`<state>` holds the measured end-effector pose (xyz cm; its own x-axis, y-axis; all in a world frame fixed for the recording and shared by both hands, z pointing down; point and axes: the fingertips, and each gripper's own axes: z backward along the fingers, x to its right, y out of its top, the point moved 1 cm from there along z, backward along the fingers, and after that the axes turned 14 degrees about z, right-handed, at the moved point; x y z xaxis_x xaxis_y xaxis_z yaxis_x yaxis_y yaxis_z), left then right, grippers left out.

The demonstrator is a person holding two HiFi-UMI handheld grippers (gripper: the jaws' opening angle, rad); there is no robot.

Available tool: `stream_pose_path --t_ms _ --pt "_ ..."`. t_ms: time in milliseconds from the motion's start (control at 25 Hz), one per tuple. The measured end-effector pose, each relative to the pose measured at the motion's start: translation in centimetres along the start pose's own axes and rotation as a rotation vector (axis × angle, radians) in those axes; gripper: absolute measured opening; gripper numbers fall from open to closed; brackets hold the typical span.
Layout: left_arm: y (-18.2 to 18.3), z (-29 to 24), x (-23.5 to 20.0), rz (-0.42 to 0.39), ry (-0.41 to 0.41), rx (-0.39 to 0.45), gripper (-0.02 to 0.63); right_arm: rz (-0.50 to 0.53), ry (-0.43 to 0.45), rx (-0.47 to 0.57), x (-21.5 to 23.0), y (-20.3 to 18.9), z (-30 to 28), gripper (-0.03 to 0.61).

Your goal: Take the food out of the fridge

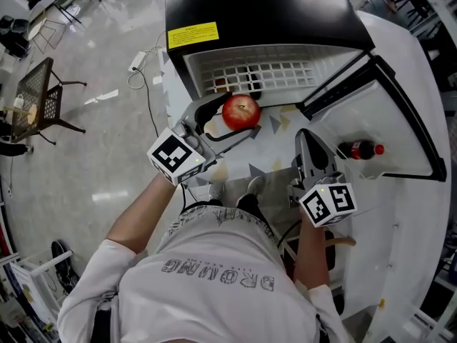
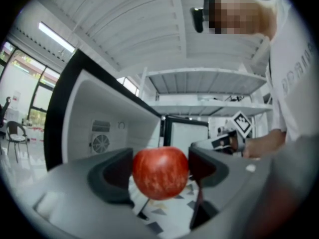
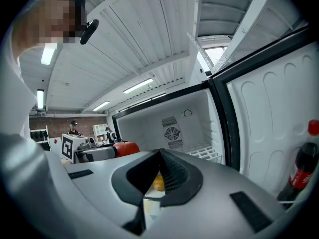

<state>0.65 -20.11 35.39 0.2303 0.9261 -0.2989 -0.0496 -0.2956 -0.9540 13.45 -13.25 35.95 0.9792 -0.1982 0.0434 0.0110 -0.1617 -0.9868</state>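
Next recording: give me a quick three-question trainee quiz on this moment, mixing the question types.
1. True or false: the left gripper has a red apple clamped between its jaws.
2. Where is the cola bottle? A: in the shelf of the open fridge door. B: on the floor. C: on the wire shelf inside the fridge.
3. Fill in: the right gripper holds nothing and its jaw tips are ____ (apart / together).

Key: 1 true; 2 A; 3 together.
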Motion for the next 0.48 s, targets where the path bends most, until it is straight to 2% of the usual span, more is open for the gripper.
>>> stream_pose_path --t_ms 480 --pt "-0.09 0.47 0.07 0.011 -0.001 0.007 0.354 0.013 0.015 -0.004 -0.17 0.04 -0.27 -0.003"
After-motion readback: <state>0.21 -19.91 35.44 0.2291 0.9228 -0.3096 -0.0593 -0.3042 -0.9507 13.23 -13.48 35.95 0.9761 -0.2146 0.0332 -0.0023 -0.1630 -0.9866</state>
